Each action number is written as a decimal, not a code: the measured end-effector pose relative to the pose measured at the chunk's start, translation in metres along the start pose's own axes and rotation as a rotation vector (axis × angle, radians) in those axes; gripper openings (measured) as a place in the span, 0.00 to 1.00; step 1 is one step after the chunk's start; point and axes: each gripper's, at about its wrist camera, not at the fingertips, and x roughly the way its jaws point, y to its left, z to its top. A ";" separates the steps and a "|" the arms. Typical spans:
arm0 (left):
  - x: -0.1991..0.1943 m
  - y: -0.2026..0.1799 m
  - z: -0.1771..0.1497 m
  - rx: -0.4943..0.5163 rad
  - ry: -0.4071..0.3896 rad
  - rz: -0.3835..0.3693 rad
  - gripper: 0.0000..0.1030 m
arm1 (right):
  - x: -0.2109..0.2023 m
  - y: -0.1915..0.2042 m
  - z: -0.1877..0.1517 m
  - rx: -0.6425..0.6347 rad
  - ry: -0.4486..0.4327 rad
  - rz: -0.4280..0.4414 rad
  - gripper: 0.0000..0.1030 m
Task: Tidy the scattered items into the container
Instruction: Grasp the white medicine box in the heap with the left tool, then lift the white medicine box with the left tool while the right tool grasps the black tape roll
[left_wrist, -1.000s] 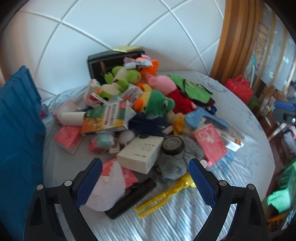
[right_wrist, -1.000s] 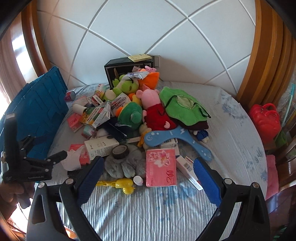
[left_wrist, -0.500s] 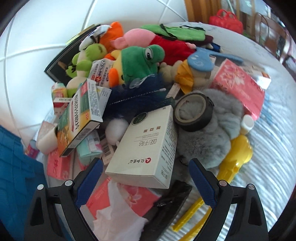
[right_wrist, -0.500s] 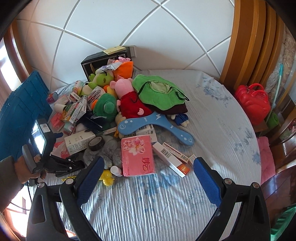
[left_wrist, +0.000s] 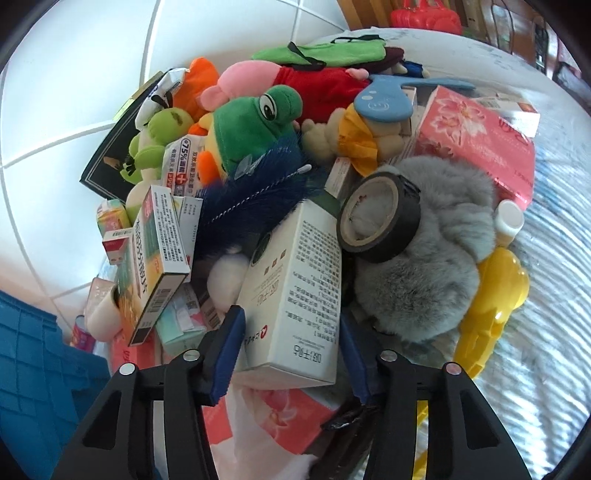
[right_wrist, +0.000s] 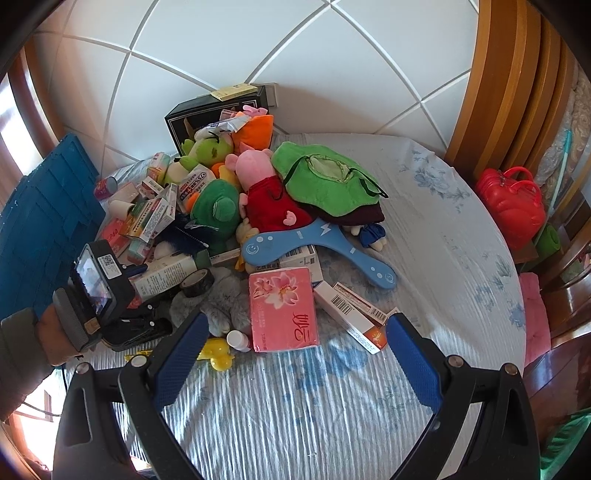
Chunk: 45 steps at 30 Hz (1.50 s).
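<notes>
My left gripper (left_wrist: 290, 354) has its blue pads on either side of the white medicine box (left_wrist: 295, 291), pressed against its near end, so I'd call it clamped on that box. From the left wrist camera the box lies tilted on top of the heap, with a pink tissue pack (left_wrist: 280, 417) under its near corner. A roll of black tape (left_wrist: 380, 218) sits on the grey fluffy plush (left_wrist: 436, 266) just right of the box. A green frog plush (left_wrist: 251, 129) and a dark blue fuzzy thing (left_wrist: 255, 195) are piled beyond it. Near right there's a yellow plastic toy (left_wrist: 491, 306) on the striped cloth (left_wrist: 546, 332). The blue crate (left_wrist: 40, 362) is at the near left edge, only partly in the shot.

Over on the right wrist camera, my right gripper (right_wrist: 295, 354) hangs with its fingers wide apart, nothing between them, above the striped cloth (right_wrist: 295, 413). Just past it lies a pink flower tissue pack (right_wrist: 282, 308), and farther off a blue boomerang toy (right_wrist: 314, 247) and a pink pig plush (right_wrist: 266, 192). Far left you can see my left hand (right_wrist: 55, 339) with the left gripper (right_wrist: 144, 275) at the white medicine box (right_wrist: 166, 275). The blue crate (right_wrist: 44, 221) stands along the left side, right beside the heap. A red bag (right_wrist: 513, 203) sits far right, well apart from everything.
</notes>
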 end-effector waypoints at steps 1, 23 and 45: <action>-0.003 0.005 0.001 -0.027 -0.006 -0.007 0.43 | 0.001 0.001 0.000 0.000 0.000 0.003 0.96; -0.148 0.078 -0.054 -0.465 -0.207 -0.135 0.33 | 0.103 0.114 0.006 -0.235 0.074 0.193 0.96; -0.188 0.118 -0.104 -0.599 -0.211 -0.062 0.34 | 0.241 0.175 0.017 -0.433 0.297 0.067 0.53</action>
